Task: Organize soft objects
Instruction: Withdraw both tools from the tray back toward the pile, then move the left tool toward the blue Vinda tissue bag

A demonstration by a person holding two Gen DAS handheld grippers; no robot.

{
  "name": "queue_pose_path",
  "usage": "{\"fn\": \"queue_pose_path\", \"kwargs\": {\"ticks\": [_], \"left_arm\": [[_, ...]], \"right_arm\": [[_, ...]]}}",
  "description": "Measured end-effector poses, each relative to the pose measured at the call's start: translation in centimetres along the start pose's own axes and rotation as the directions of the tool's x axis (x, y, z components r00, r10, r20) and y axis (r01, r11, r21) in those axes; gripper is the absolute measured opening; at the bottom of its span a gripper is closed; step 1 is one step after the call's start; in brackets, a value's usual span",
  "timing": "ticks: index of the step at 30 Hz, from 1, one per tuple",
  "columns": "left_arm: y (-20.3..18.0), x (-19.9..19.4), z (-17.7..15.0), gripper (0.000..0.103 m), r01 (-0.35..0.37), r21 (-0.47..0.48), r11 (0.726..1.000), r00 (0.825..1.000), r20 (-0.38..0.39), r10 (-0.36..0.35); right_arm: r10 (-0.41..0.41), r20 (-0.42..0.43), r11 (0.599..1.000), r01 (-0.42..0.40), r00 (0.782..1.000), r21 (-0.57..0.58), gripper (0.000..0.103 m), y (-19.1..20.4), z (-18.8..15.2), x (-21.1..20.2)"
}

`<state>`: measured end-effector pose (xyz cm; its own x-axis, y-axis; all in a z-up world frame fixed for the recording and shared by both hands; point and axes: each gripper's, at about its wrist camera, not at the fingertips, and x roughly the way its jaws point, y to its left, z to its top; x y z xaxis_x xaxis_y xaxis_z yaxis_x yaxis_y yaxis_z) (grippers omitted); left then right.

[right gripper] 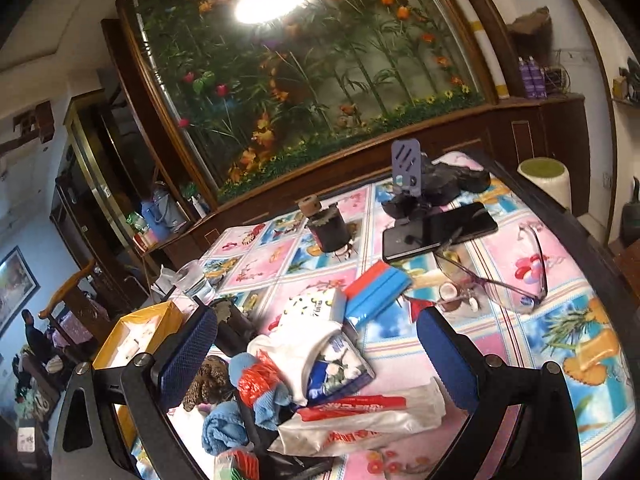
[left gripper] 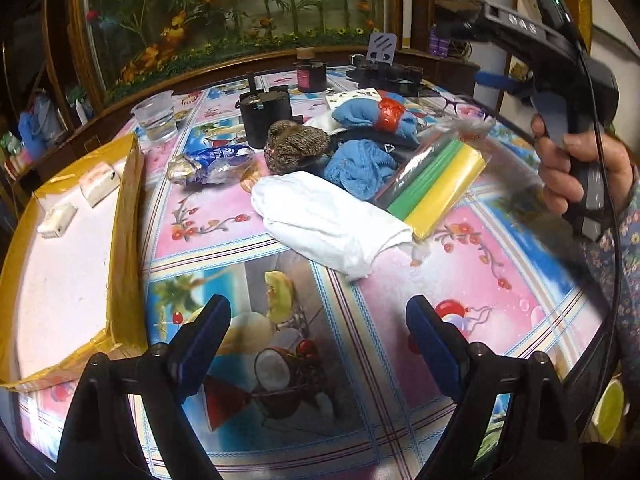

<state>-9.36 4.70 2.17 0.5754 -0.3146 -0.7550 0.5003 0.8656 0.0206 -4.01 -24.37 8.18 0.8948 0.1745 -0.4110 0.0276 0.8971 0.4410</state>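
Observation:
A heap of soft things lies mid-table: a folded white cloth [left gripper: 332, 224], a blue towel [left gripper: 360, 168], a brown knitted piece [left gripper: 296, 146] and a bag of green and yellow sponges [left gripper: 436, 184]. My left gripper [left gripper: 318, 340] hovers open in front of the white cloth, nothing between its blue pads. My right gripper [right gripper: 318, 360] is open wide above the same heap, where a white cloth [right gripper: 304, 344], red mesh [right gripper: 256, 380], a blue towel [right gripper: 224, 428] and a red-printed plastic bag [right gripper: 360, 416] show between its fingers without touching the pads.
A yellow-edged box [left gripper: 124, 240] with small white packs stands at the left. A plastic cup [left gripper: 156, 116], dark jars [left gripper: 264, 114], a foil snack bag [left gripper: 212, 162], glasses [right gripper: 500, 276], a phone [right gripper: 440, 232] and a blue-orange scraper [right gripper: 376, 292] share the patterned tablecloth. A hand [left gripper: 576, 160] holds the right gripper's handle.

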Motion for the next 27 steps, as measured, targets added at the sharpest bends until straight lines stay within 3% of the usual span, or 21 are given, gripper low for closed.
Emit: {"fn": "queue_pose_path", "kwargs": {"ticks": [6, 10, 13, 18, 27], "left_arm": [[0.7, -0.2, -0.1, 0.089, 0.031, -0.038, 0.999, 1.0, 0.0, -0.031], [0.7, 0.2, 0.1, 0.089, 0.029, -0.047, 0.999, 0.999, -0.013, -0.029], [1.2, 0.9, 0.5, 0.089, 0.045, -0.077, 0.996, 0.998, -0.049, -0.049], [4.2, 2.2, 0.8, 0.089, 0.025, -0.18, 0.983, 0.992, -0.119, -0.048], [9.7, 1.3, -0.2, 0.089, -0.037, -0.291, 0.956, 0.993, -0.116, 0.003]], "right_arm": [[-0.003, -0.047, 0.995, 0.008, 0.999, 0.099, 0.102, -2.4, -0.2, -0.4], [0.042, -0.055, 0.981, -0.031, 0.998, 0.194, 0.102, -4.3, -0.4, -0.9], [0.043, -0.051, 0.974, -0.031, 0.998, 0.224, 0.102, -5.1, -0.3, -1.2], [0.055, -0.049, 0.969, -0.041, 0.997, 0.243, 0.102, -5.5, -0.2, -1.3], [0.08, -0.066, 0.974, -0.064, 0.995, 0.218, 0.102, -4.5, -0.3, -1.3]]}}
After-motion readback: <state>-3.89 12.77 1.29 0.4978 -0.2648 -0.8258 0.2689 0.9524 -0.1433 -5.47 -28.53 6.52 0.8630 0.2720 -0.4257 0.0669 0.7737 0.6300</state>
